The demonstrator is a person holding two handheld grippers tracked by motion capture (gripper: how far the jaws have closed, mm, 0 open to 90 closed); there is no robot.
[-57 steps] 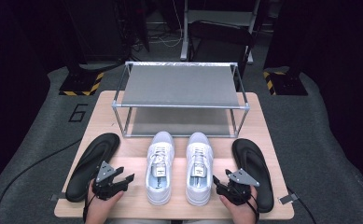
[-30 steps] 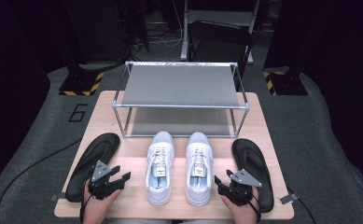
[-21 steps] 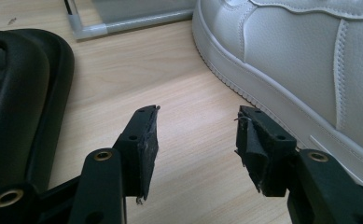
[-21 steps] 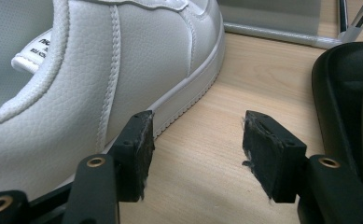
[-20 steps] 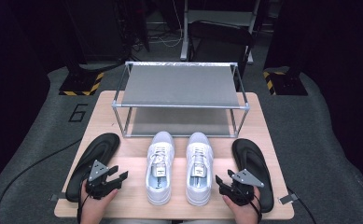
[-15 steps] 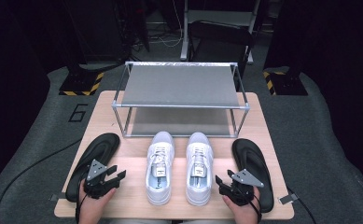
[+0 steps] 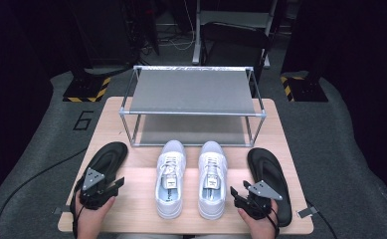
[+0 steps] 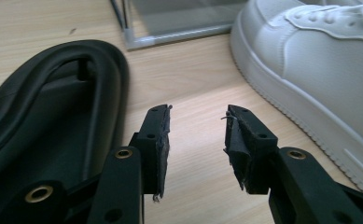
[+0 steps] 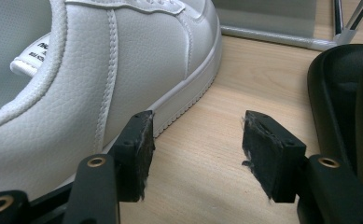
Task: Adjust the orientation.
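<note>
From the high view, the left gripper (image 7: pixel 112 185) sits low at the near left of the wooden bench (image 7: pixel 136 209), its jaws over the inner edge of the left black sandal (image 7: pixel 105 160). The right gripper (image 7: pixel 237 195) lies at the near right, between the right white sneaker (image 7: pixel 211 179) and the right black sandal (image 7: pixel 269 183). The left white sneaker (image 7: pixel 170 178) stands just beside its mate, and a metal shoe rack (image 7: pixel 193 90) stands beyond both pairs.

In the left gripper view, the jaws stand moderately open with nothing between them — only bare bench (image 8: pixel 195 88) shows in the gap. The left black sandal (image 8: pixel 53 107) lies just left of the left jaw, the left white sneaker (image 8: pixel 319 65) off to the right, and the rack's foot (image 8: pixel 137 39) ahead.

In the right gripper view, the jaws are spread wider, also gripping nothing. The right white sneaker (image 9: pixel 100 70) sits right by the left jaw — whether it touches I cannot tell. The right black sandal (image 9: pixel 345 93) is just beyond the right jaw.
</note>
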